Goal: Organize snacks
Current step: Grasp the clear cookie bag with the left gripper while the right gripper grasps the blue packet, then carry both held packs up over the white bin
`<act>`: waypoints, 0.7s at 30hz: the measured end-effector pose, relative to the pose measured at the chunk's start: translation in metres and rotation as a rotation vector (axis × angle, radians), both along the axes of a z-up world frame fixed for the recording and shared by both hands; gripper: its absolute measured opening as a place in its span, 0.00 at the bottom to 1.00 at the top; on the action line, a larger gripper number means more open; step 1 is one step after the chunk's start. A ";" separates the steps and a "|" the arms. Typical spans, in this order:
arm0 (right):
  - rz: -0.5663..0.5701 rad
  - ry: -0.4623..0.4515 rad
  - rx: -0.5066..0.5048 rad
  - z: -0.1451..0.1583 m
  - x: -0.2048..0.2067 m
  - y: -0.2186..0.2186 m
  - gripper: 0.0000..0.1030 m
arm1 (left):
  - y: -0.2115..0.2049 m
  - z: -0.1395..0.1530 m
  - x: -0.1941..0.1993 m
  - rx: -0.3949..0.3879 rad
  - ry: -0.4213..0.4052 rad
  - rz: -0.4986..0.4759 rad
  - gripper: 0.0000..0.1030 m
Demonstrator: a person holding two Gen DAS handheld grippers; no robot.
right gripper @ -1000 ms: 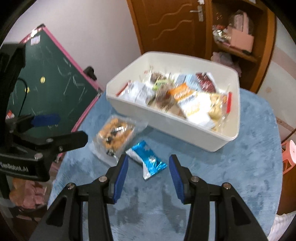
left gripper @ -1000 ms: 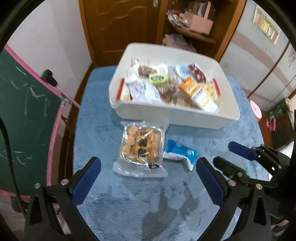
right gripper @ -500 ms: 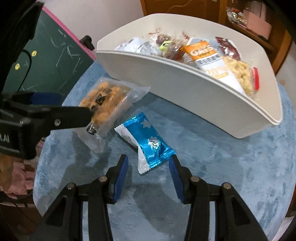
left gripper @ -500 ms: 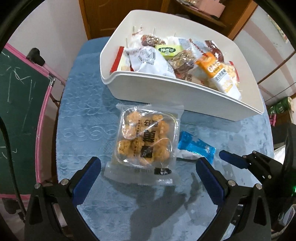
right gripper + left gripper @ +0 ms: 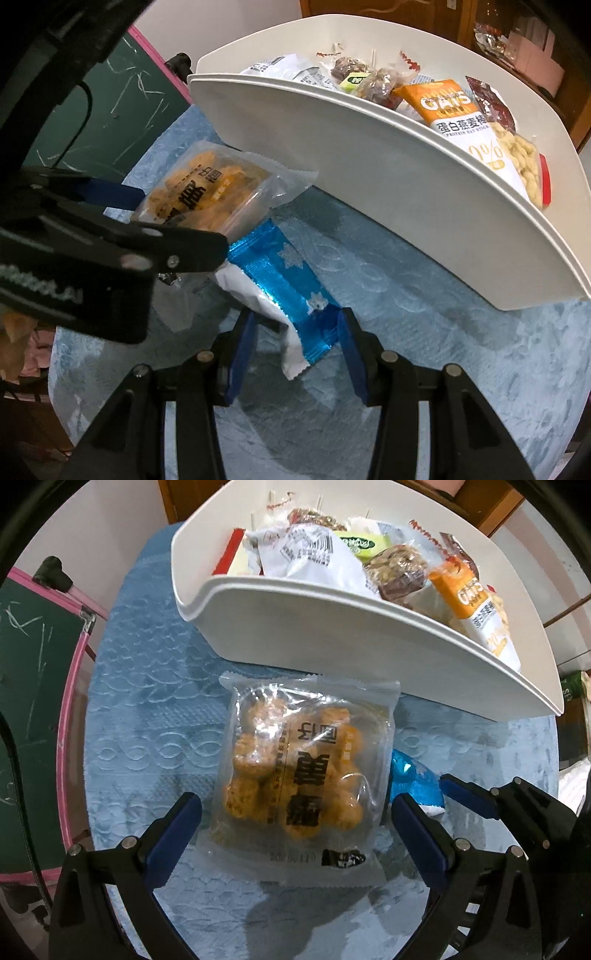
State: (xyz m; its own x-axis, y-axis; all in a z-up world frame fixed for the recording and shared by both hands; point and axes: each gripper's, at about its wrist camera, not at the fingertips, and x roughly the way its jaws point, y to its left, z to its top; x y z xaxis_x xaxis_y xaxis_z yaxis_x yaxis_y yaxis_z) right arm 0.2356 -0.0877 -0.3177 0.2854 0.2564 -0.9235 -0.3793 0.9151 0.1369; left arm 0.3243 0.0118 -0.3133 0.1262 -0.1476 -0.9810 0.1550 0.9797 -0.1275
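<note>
A clear bag of golden fried snack balls (image 5: 295, 771) is lying flat on the blue embossed tablecloth (image 5: 147, 720), just in front of the white plastic bin (image 5: 332, 627) that is filled with assorted snack packets. The bag is being straddled by the left gripper (image 5: 295, 830), whose blue pads are spread wide on either side of it without pressing on it. Just beside the bag, a blue foil packet with snowflakes (image 5: 284, 284) is being bracketed at its near end by the right gripper (image 5: 297, 350); its jaws are partly spread, and contact with the wrapper seems not to be made, though the view there is tight.
</note>
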 end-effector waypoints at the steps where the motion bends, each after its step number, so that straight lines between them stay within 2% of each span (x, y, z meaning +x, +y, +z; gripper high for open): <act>1: 0.004 -0.001 0.002 0.001 0.000 -0.001 0.46 | 0.000 -0.002 0.001 -0.001 0.003 0.000 0.99; 3: 0.022 -0.012 -0.006 0.001 -0.002 0.000 0.44 | -0.001 -0.004 0.003 0.000 0.008 0.001 0.99; 5: 0.034 -0.031 -0.035 0.002 -0.003 -0.001 0.32 | -0.001 -0.007 0.006 0.006 0.009 0.005 0.99; 6: 0.039 -0.049 -0.065 0.002 -0.005 0.000 0.30 | -0.002 -0.008 0.008 0.007 0.010 0.007 0.99; 8: 0.037 -0.057 -0.057 0.004 -0.007 -0.001 0.24 | -0.003 -0.012 0.011 -0.004 0.021 0.014 0.99; 12: -0.006 -0.051 -0.029 0.009 -0.010 -0.009 0.18 | 0.002 -0.021 0.016 -0.030 0.046 0.038 0.99; 14: -0.025 -0.043 -0.007 0.012 -0.016 -0.017 0.17 | 0.001 -0.024 0.016 -0.044 0.056 0.043 0.93; 17: -0.039 -0.028 0.018 0.017 -0.027 -0.026 0.15 | 0.000 -0.023 0.014 -0.010 0.033 0.039 0.84; 21: -0.050 -0.028 0.037 0.025 -0.043 -0.036 0.15 | 0.004 -0.018 0.008 -0.007 0.022 0.052 0.75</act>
State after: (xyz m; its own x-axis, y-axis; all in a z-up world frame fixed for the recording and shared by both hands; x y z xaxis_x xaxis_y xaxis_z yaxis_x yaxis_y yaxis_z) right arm 0.1927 -0.1242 -0.2931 0.3246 0.2749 -0.9050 -0.3374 0.9275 0.1607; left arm 0.3320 0.0156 -0.3315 0.1124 -0.1479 -0.9826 0.1010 0.9854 -0.1367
